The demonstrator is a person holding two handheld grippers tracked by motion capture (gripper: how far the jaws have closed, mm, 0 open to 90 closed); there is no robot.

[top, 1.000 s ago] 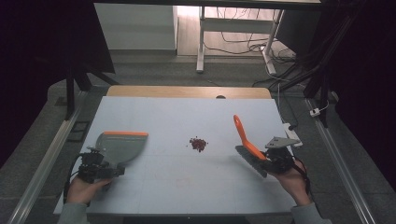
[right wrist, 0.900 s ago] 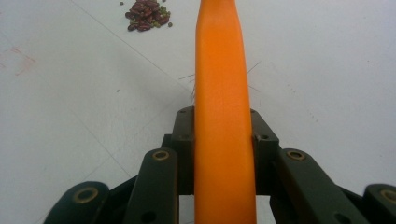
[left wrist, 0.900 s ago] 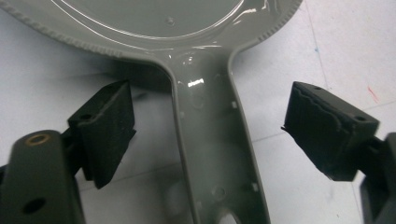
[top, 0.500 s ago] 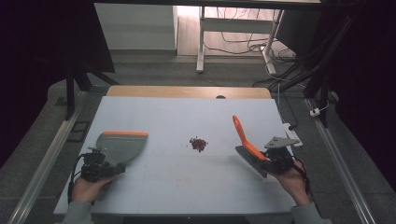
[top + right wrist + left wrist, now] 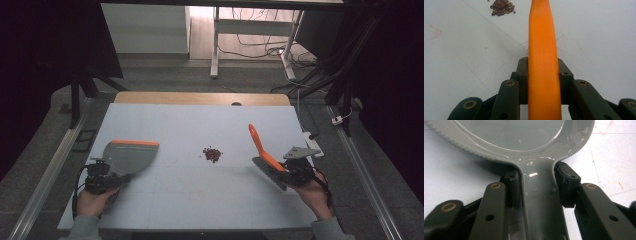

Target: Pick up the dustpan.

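A grey dustpan (image 5: 131,156) with an orange front lip lies flat at the table's left. Its handle (image 5: 537,192) runs between the jaws of my left gripper (image 5: 106,178), which have just been closing and now press on both its sides. At the right, my right gripper (image 5: 292,172) is shut on the orange handle (image 5: 541,50) of a hand brush (image 5: 262,147). The handle slants up and away toward the table's middle, and the dark bristles (image 5: 270,172) are low near the table. A small pile of dark red beans (image 5: 212,154) lies mid-table between the two tools and shows as beans (image 5: 501,7) in the right gripper view.
The pale table top (image 5: 200,125) has a wooden strip (image 5: 200,98) along its far edge. Metal rails (image 5: 50,170) flank both sides. A white power strip (image 5: 312,142) lies by the right edge. Faint red marks (image 5: 610,123) dot the surface.
Both hands and both tools stay where they were. The closing of the left jaws is too small to make out in the high view.
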